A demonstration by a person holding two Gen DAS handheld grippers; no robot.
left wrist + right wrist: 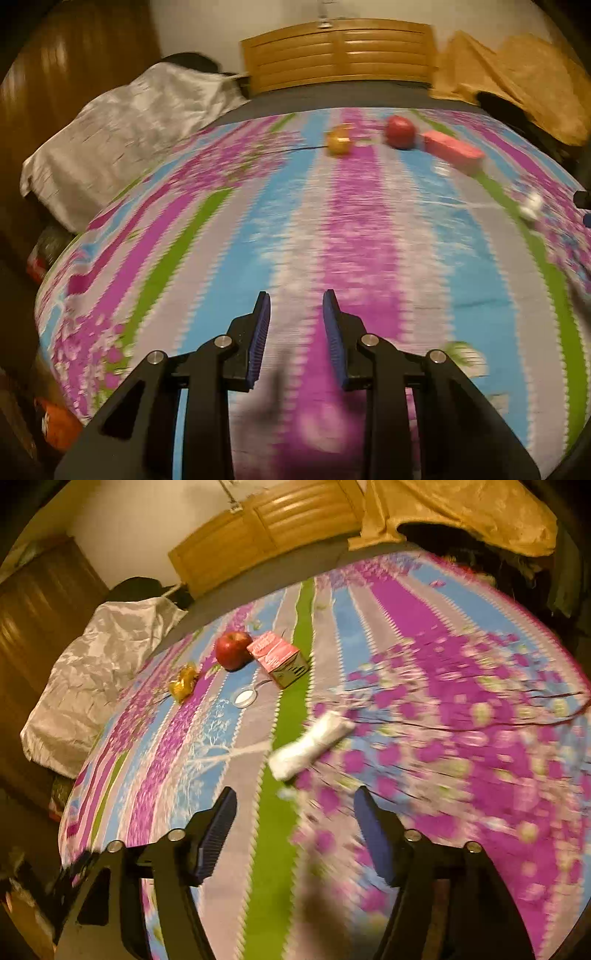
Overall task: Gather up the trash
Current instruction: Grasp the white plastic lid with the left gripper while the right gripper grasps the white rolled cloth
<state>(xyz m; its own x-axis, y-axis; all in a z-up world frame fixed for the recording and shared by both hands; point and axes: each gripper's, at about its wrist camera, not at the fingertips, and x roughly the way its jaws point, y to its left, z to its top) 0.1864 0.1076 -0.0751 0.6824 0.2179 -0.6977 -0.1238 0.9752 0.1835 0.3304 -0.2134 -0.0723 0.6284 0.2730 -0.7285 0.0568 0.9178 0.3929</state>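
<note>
On a striped floral tablecloth lie a crumpled white tissue, a pink carton on its side, a gold wrapper, a small white lid and a red apple. My right gripper is open and empty, just short of the tissue. My left gripper is open and empty above the near cloth. In the left wrist view the gold wrapper, apple and carton lie far ahead, and the tissue is blurred at the right.
A silver cloth-covered chair stands at the left of the table. A wooden chair back is at the far side. A tan cloth drapes at the far right. A white-green scrap lies near my left gripper.
</note>
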